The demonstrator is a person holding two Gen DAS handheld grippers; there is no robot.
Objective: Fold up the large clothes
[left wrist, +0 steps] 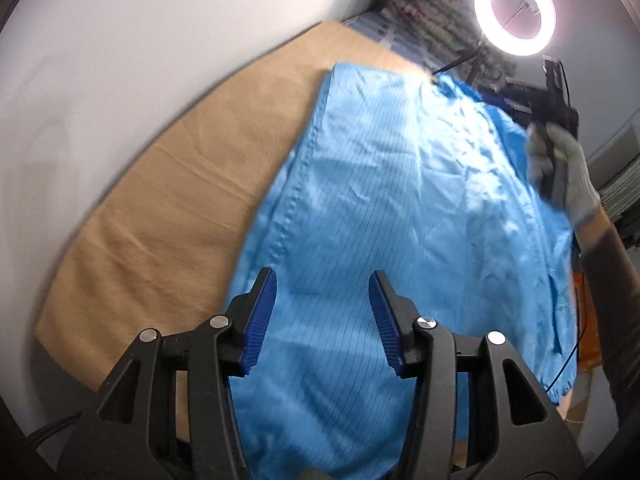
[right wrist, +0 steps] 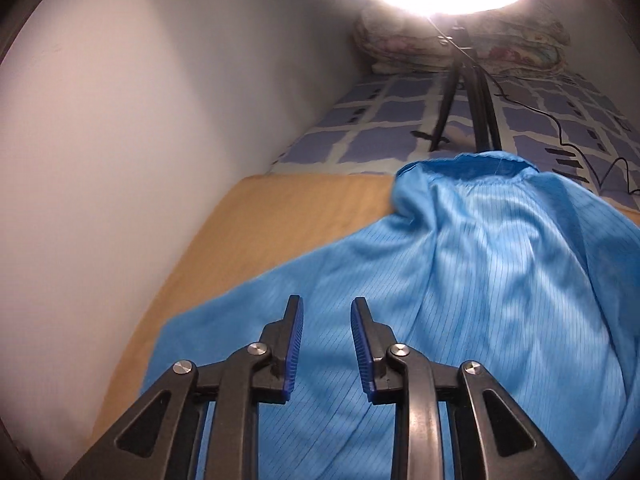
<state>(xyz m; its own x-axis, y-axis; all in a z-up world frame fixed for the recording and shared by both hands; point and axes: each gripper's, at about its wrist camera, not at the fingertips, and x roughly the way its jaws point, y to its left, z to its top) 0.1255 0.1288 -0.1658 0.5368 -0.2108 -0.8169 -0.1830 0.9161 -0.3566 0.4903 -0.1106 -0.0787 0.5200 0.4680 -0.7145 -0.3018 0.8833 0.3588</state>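
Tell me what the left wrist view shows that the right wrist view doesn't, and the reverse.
Only the left wrist view shows the gloved hand holding the right claw above the garment's far right edge, the whole lit ring light, and the left claw, open with nothing between its pads.

Only the right wrist view shows the garment's open blue collar, the tripod legs on the checked bedsheet, and the right claw from behind, open and empty.

Both show the blue pinstriped garment on the tan cloth beside the white wall.
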